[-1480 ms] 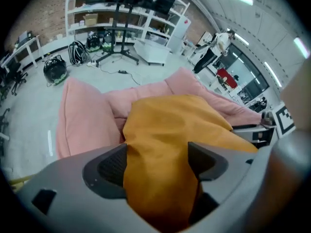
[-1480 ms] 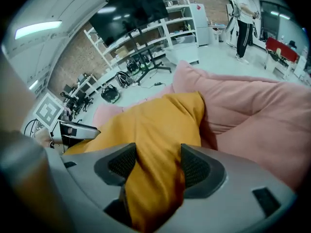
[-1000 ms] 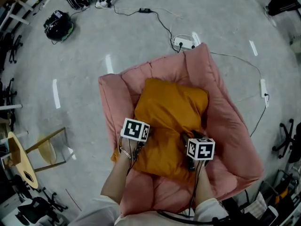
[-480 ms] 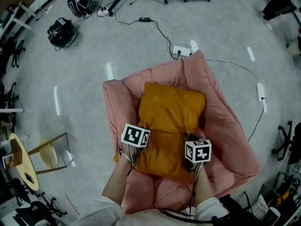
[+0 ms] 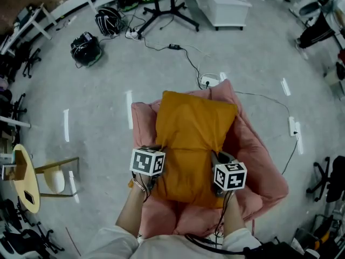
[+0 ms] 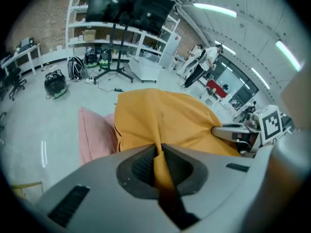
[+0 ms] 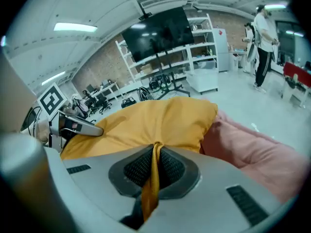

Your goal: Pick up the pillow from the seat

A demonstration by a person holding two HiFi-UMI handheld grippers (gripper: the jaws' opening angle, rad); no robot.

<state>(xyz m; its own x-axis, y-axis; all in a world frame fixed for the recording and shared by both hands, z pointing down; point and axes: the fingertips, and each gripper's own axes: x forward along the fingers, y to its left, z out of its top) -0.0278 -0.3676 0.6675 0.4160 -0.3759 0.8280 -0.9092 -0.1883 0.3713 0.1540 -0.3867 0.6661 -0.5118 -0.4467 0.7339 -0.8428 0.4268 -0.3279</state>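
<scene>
The orange pillow (image 5: 192,139) hangs lifted above the pink cushioned seat (image 5: 259,166), its far end raised toward the seat's back. My left gripper (image 5: 152,178) is shut on a fold of the pillow (image 6: 160,115) at its near left edge. At the pillow's near right edge my right gripper (image 5: 220,181) pinches a fold of the orange fabric (image 7: 155,125). In the left gripper view cloth runs down between the closed pads (image 6: 143,166). Part of the pink seat (image 7: 252,149) shows to the right of the pillow in the right gripper view.
Cables and a power strip (image 5: 209,81) lie on the grey floor behind the seat. A TV stand (image 5: 161,4) and white cabinet (image 5: 221,1) are at the back. A wooden stool (image 5: 40,179) is at the left. A person (image 7: 265,38) stands far right.
Both grippers closed on the pillow's near edge and lifted it; the pillow rose off the seat and now covers the seat's back part.
</scene>
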